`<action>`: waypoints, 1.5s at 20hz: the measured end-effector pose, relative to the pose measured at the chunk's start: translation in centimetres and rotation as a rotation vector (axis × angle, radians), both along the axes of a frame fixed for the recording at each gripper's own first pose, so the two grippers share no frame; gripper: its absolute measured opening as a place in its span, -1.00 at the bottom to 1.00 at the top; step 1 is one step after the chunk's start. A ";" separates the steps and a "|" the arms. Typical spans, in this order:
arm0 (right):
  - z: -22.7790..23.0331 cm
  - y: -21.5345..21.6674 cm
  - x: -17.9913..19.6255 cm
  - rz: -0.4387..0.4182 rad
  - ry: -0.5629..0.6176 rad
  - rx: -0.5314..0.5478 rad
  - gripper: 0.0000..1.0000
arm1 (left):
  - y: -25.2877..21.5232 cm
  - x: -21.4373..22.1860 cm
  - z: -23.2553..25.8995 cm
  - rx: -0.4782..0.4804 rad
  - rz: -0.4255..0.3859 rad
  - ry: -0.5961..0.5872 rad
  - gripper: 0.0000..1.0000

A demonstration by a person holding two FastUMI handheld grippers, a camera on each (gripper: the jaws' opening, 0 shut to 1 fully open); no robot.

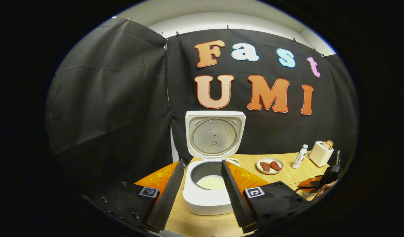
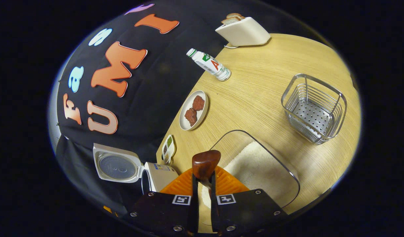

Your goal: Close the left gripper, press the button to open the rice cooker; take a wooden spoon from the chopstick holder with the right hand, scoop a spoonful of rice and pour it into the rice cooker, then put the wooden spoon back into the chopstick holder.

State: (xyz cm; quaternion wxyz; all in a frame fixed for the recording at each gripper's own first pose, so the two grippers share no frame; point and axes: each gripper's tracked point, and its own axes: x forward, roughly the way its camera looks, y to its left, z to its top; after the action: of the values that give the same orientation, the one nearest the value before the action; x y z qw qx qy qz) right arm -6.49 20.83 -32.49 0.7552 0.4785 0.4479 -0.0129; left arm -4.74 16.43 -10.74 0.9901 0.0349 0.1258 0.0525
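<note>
In the left gripper view your left gripper has its fingers spread wide and holds nothing. Between them, at about 6 o'clock in that view, sits the rice cooker on the wooden table. Its lid stands upright, open, at 12 o'clock from the pot, and a pale layer lies in the bottom of the inner pot. Moving toward 3 o'clock from the cooker you pass a small plate with two dark red pieces on it, then a white bottle standing upright, then a cream toaster with bread poking out of the top. At the far 4 o'clock edge you can make out the other gripper, too small to judge.

In the right gripper view the open rice cooker lies at 8 o'clock, lid swung back. Your right gripper at 6 o'clock has its fingers pressed together on the handle of the wooden spoon, whose dark bowl points out toward the centre. The spoon bowl hangs just above the near edge of the clear container of rice; you cannot tell whether it touches. The plate sits at 11 o'clock from the spoon, the bottle beyond it at 12 o'clock, the toaster at the top. The wire chopstick holder stands at 3 o'clock, well apart from the spoon
</note>
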 end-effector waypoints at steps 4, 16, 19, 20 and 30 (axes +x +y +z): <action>-0.1 -1.2 0.1 -0.023 -0.002 0.078 -0.71 | -1.1 -0.1 0.2 0.013 -0.014 0.001 0.62; 5.1 -7.3 2.6 -0.100 -0.147 0.322 -0.72 | -5.1 0.1 1.7 0.043 -0.058 -0.023 0.60; 6.1 -8.6 3.1 -0.159 -0.148 0.416 -0.72 | -6.0 0.2 2.0 0.044 -0.069 -0.027 0.60; 6.6 -9.0 3.3 -0.182 -0.152 0.453 -0.72 | -6.3 0.2 2.0 0.046 -0.072 -0.029 0.60; 12.9 -5.3 6.2 -0.196 -0.196 0.702 -0.72 | -6.5 0.0 2.4 0.023 -0.062 -0.046 0.60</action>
State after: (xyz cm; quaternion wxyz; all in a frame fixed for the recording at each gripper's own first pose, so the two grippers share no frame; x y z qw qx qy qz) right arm -0.30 15.50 -19.60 0.5799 0.7476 0.3027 0.1151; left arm -4.74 9.96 -8.38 0.9934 0.0489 0.1013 0.0239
